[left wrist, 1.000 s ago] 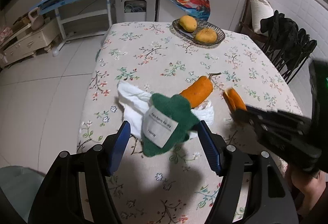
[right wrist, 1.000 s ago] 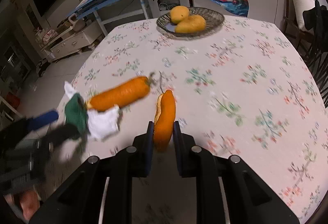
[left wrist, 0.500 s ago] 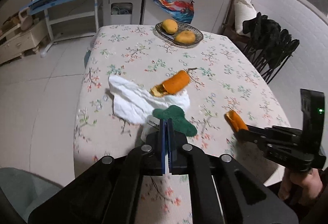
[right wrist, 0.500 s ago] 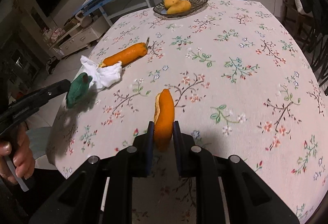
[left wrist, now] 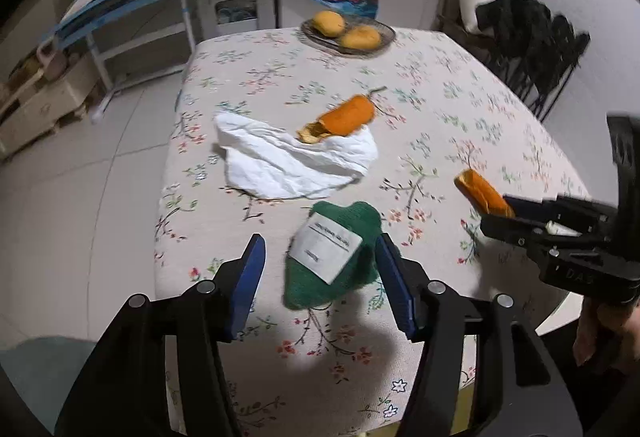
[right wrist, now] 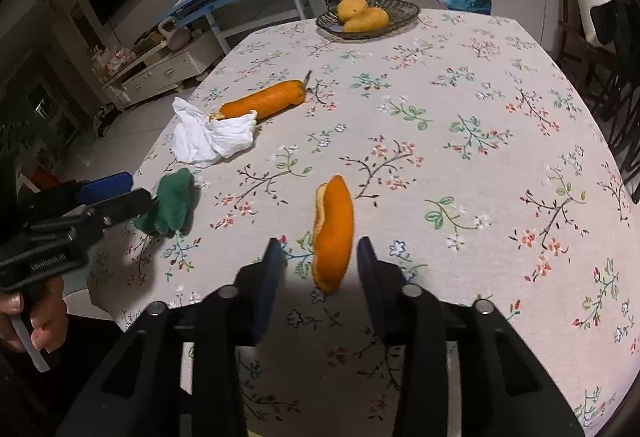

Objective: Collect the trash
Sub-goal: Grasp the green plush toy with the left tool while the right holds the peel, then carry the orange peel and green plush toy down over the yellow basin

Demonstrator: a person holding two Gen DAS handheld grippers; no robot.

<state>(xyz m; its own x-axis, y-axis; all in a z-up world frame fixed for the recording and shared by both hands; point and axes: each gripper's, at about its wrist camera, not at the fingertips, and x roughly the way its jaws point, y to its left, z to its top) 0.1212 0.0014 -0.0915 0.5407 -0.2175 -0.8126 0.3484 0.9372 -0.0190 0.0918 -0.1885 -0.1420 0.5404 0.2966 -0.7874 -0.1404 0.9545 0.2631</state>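
A green cloth (left wrist: 332, 257) with a white label lies near the table's front left edge, between the spread blue fingers of my open left gripper (left wrist: 320, 269); it also shows in the right wrist view (right wrist: 172, 203). An orange peel strip (right wrist: 334, 233) lies between the spread fingers of my open right gripper (right wrist: 320, 269); in the left wrist view the peel (left wrist: 480, 193) sits at that gripper's tips. A crumpled white tissue (left wrist: 288, 161) and a long orange peel (left wrist: 344, 115) lie mid-table.
A dark dish with two yellow mangoes (left wrist: 348, 35) stands at the table's far edge. A floral tablecloth (right wrist: 460, 141) covers the table. Black chairs (left wrist: 532, 49) stand to the right, a blue desk (left wrist: 120, 5) to the far left.
Both grippers opened. The left was shut on the green cloth and released it onto the table. The right was shut on the orange peel strip and now it lies free between the fingers.
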